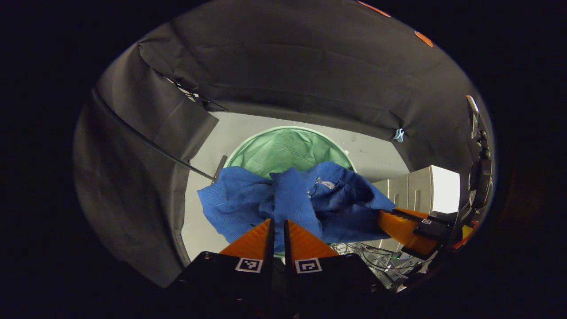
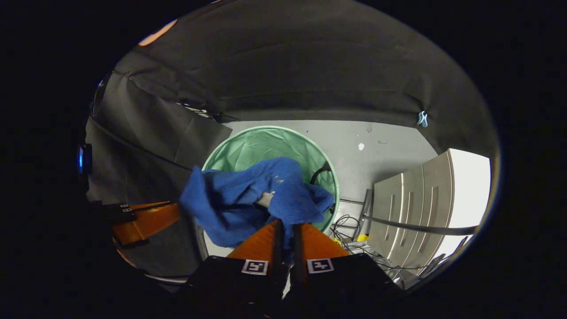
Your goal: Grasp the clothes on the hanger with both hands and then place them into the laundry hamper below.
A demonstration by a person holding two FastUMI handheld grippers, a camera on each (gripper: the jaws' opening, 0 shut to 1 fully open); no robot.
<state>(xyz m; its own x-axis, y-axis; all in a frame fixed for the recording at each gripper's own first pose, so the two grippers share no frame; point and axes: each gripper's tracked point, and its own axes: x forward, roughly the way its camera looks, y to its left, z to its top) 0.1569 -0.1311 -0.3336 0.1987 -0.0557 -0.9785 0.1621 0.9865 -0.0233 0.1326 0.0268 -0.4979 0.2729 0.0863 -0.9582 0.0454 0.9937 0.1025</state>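
A blue knitted garment (image 1: 292, 199) hangs bunched between the two grippers, above the round green laundry hamper (image 1: 283, 148) on the floor. My left gripper (image 1: 277, 221) is shut on the cloth's near edge. In the left gripper view the right gripper (image 1: 398, 223) holds the garment's right end. In the right gripper view the same blue garment (image 2: 248, 199) droops over the hamper (image 2: 261, 144), and my right gripper (image 2: 285, 223) is shut on a fold of it. The left gripper (image 2: 146, 219) shows at the left there, reaching into the cloth. The hamper's inside looks bare.
A pale floor (image 2: 376, 150) surrounds the hamper. A grey cabinet (image 2: 412, 208) with slatted fronts stands at the right, with cables (image 2: 350, 230) and a metal bar at its foot. Black cloth walls close in on the left and back; a small clip (image 2: 422, 118) hangs on the back wall.
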